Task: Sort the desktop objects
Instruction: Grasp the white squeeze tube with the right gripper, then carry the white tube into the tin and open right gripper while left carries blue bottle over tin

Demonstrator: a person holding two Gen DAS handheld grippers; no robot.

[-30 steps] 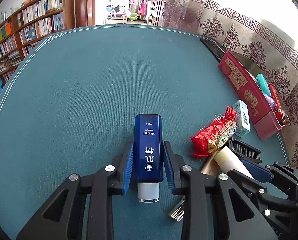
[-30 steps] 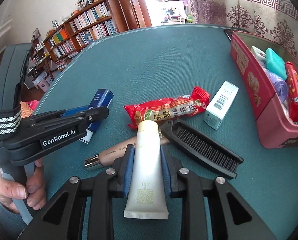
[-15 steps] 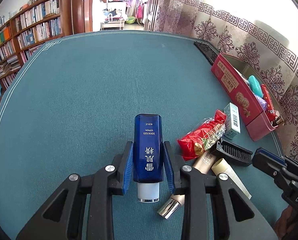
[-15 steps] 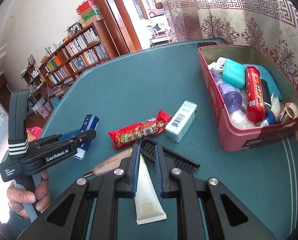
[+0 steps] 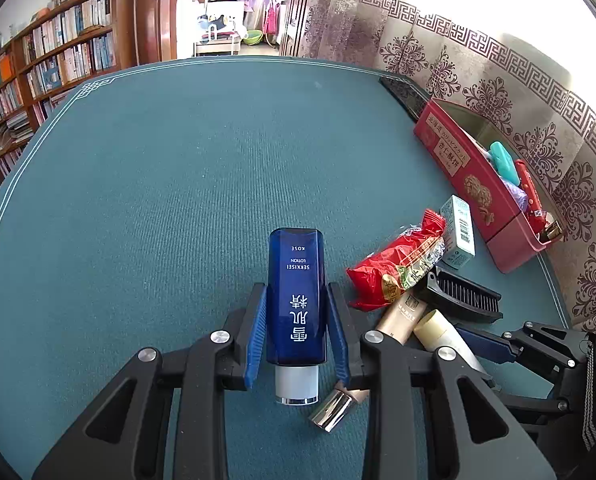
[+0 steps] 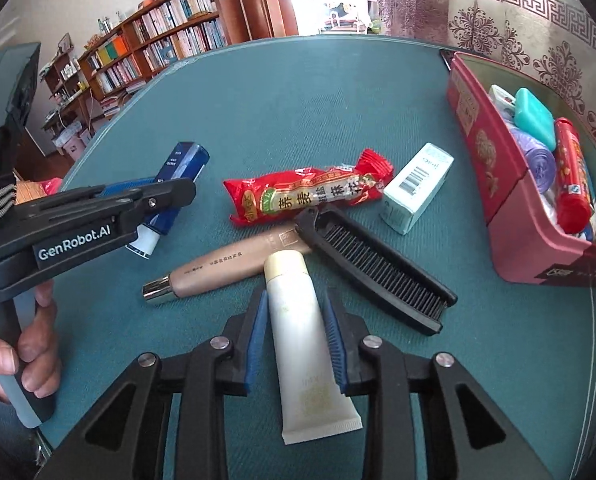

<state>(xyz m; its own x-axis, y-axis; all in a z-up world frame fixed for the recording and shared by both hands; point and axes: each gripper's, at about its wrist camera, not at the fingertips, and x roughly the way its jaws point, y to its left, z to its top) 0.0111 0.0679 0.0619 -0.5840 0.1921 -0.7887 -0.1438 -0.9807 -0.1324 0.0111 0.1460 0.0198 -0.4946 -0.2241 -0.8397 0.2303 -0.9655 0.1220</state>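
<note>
Looking down my right tongs (image 6: pixel 296 336): the cream tube (image 6: pixel 304 344) lies on the counter (image 6: pixel 338 100) between the pads, long axis in line with them, jaws opening with gaps either side. Left tongs (image 5: pixel 296 330) look clamped on the blue lotion bottle (image 5: pixel 297 292). Farther out and right sits the red box (image 6: pixel 510 200), nearer my right hand, I'd say.

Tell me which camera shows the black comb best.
The right wrist view. There the black comb lies in full on the teal table, teeth up, one end resting on the tan tube. The left wrist view shows the same comb small near the right edge, foreshortened and partly behind the red snack pack.
</note>
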